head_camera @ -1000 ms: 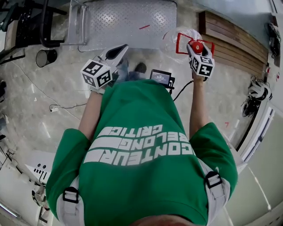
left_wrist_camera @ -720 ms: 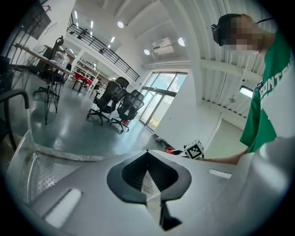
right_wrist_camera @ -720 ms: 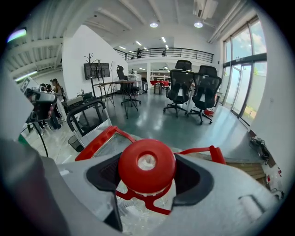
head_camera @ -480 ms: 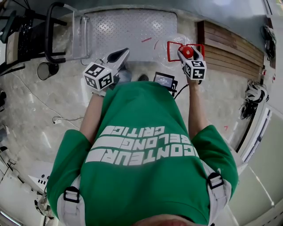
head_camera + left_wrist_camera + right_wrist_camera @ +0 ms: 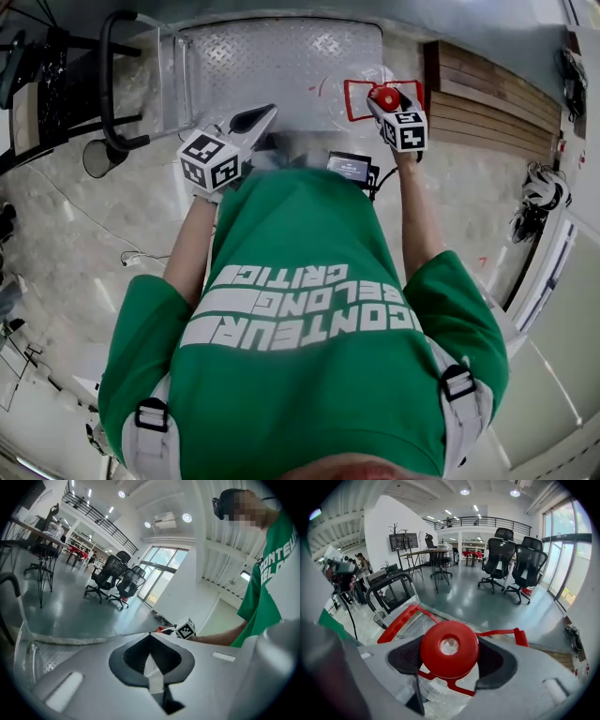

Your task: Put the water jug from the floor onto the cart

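The water jug [image 5: 367,86] is clear plastic with a red cap [image 5: 384,97] and a red carrying handle [image 5: 354,101]. My right gripper [image 5: 384,103] is shut on its neck just under the cap and holds it up over the near right edge of the cart's metal deck [image 5: 272,52]. In the right gripper view the red cap [image 5: 449,649] sits between the dark jaw pads, with the jug [image 5: 440,693] hanging below. My left gripper [image 5: 255,117] is shut and empty, held at the deck's near edge. Its closed jaws [image 5: 152,667] meet in the left gripper view.
The cart's black push handle [image 5: 108,84] rises at the deck's left end, also the dark handle [image 5: 389,585]. A black bin [image 5: 98,157] stands on the floor left of it. Wooden planks [image 5: 487,84] lie to the right. Office chairs [image 5: 515,564] stand farther off.
The person has stepped toward the cart. The right gripper has carried the jug forward and left, from over the floor to above the deck's edge. The left gripper stayed shut.
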Demonstrator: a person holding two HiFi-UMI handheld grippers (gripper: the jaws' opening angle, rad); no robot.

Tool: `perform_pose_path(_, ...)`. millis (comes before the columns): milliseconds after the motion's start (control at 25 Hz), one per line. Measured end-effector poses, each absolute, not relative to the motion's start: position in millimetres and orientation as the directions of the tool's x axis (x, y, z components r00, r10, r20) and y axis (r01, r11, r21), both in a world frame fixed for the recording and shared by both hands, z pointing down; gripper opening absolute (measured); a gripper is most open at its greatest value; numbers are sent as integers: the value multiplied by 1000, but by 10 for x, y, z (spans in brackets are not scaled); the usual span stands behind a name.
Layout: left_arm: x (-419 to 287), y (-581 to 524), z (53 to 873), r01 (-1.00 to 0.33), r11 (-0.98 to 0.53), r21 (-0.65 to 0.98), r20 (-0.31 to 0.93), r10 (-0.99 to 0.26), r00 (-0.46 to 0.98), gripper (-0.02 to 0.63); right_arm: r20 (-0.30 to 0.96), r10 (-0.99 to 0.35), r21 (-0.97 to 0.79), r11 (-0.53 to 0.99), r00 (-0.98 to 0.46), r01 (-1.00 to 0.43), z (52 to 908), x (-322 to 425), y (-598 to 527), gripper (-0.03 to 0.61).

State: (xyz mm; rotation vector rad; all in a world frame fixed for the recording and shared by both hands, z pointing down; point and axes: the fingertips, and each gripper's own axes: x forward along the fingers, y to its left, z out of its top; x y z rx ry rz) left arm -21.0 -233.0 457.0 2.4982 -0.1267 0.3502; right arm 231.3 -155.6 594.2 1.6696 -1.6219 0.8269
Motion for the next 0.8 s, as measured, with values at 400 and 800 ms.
perform_pose_path(400, -297, -2516, 4545, -315, -780, 541, 324, -152, 934, 15, 889, -448, -8, 195, -96, -981, 6627, 2115, -2025, 299)
perform_pose_path(800, -364, -2567, 4680, -503, -674, 542, 383, -335, 861, 15, 940, -265, -103, 381, -215, -919, 7418, 1806, -2557, 299)
